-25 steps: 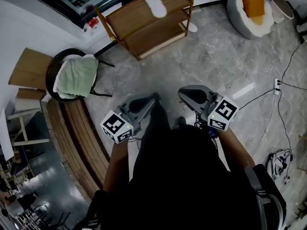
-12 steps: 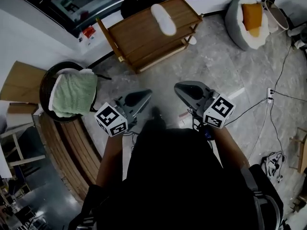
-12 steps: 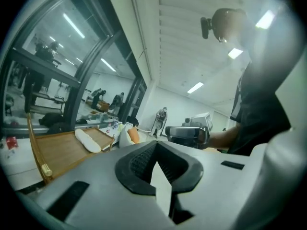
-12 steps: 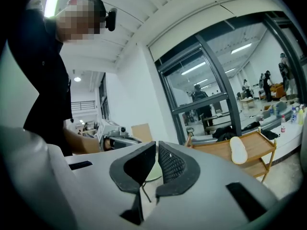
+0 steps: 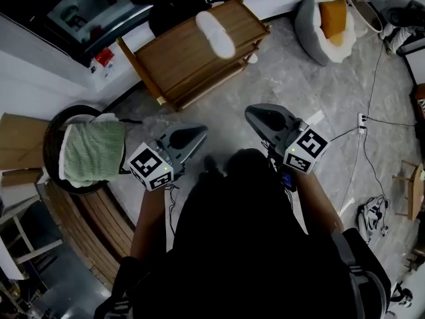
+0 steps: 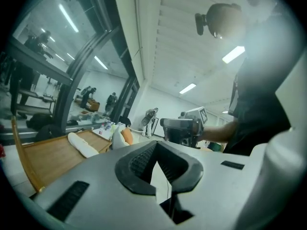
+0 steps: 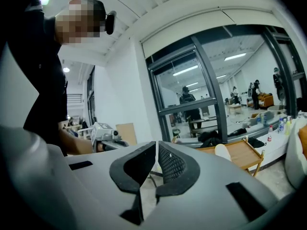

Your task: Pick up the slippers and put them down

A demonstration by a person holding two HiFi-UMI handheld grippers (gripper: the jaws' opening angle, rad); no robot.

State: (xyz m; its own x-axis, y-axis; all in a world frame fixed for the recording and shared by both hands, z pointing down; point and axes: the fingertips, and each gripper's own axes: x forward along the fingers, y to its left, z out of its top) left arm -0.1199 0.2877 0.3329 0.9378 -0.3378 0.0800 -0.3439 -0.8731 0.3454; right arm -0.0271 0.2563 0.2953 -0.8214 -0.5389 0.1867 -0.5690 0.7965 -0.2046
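A white slipper (image 5: 214,33) lies on the top shelf of a wooden rack (image 5: 172,58) at the far side of the grey floor. A second white shape (image 5: 251,58) shows at the rack's right end, low down. Both grippers are held side by side in front of the person, short of the rack. My left gripper (image 5: 199,133) is shut with nothing in it, and so is my right gripper (image 5: 252,115). The left gripper view has the slipper (image 6: 82,145) at left, beyond the closed left gripper (image 6: 157,145). The right gripper view shows the slipper (image 7: 222,151) right of the closed right gripper (image 7: 157,143).
A dark round basket with a green towel (image 5: 86,151) stands at left, beside wooden planks (image 5: 80,211). A grey cushion seat with an orange pillow (image 5: 325,15) is at the back right. Cables (image 5: 362,145) trail over the floor at right. A glass wall runs behind the rack.
The person has walked towards the rack, carrying both grippers forward; the basket has slid left and down in view. Both grippers have stayed shut and empty.
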